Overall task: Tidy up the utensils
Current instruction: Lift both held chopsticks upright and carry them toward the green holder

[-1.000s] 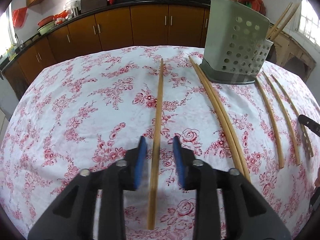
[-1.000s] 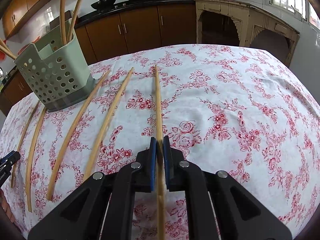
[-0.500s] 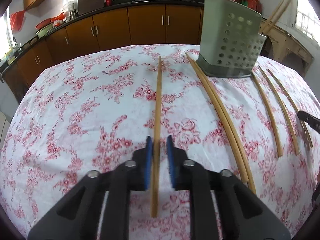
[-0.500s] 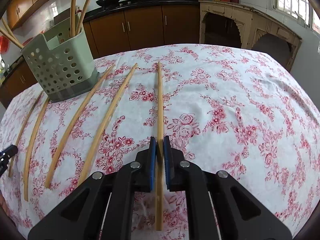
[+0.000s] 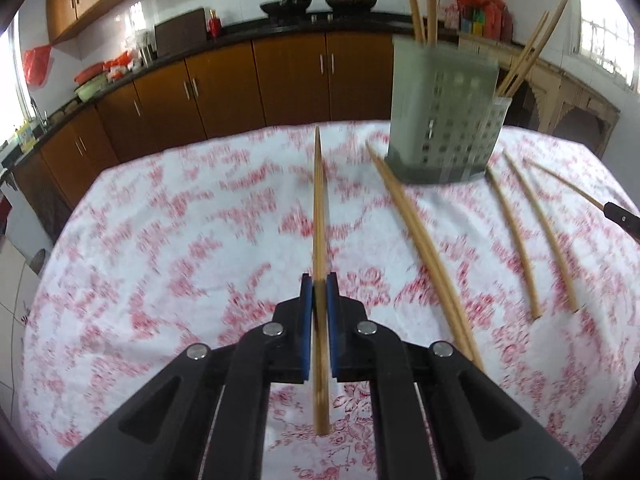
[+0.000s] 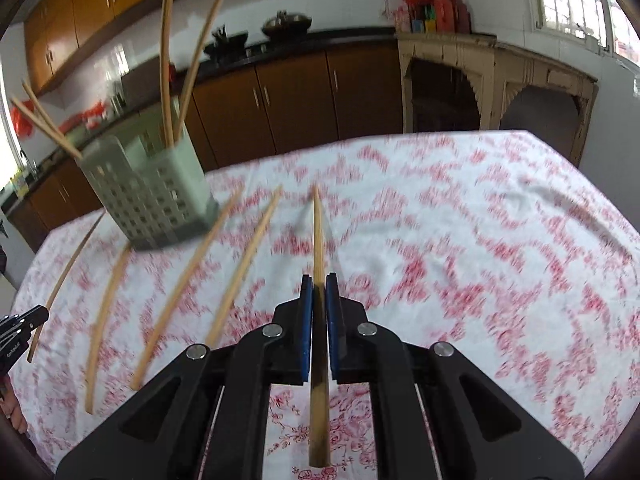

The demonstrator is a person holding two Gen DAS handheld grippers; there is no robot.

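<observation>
- Left gripper (image 5: pixel 319 280) has just snapped together on a bamboo chopstick (image 5: pixel 319 208); a moment ago its blue pads stood apart on either side of the stick, and now they pinch it near the thick end.
- Right gripper (image 6: pixel 319 280) is clamped on another chopstick (image 6: pixel 318 232), as it was a second ago, with the butt end poking back between the black arms.
- Both sticks now sit higher against the flowered tablecloth (image 5: pixel 160 240) than before, and the cloth is smeared with motion blur, so I'd say both hands are lifting.
- That means the pickup is done on both sides, and the carry to the green slotted holder (image 5: pixel 444 120) looks to be the step in hand.
- Several chopsticks already stand in the holder (image 6: pixel 152 192), leaning out of its compartments.
- Loose ones remain on the cloth: a close pair (image 5: pixel 420 240) just left of the holder's base and three more (image 5: pixel 516 236) to its right, so the job is perhaps halfway.
- Each held stick will need tipping upright before it can drop into a slot; held near the end, the long tip could swing and knock the leaning ones.
</observation>
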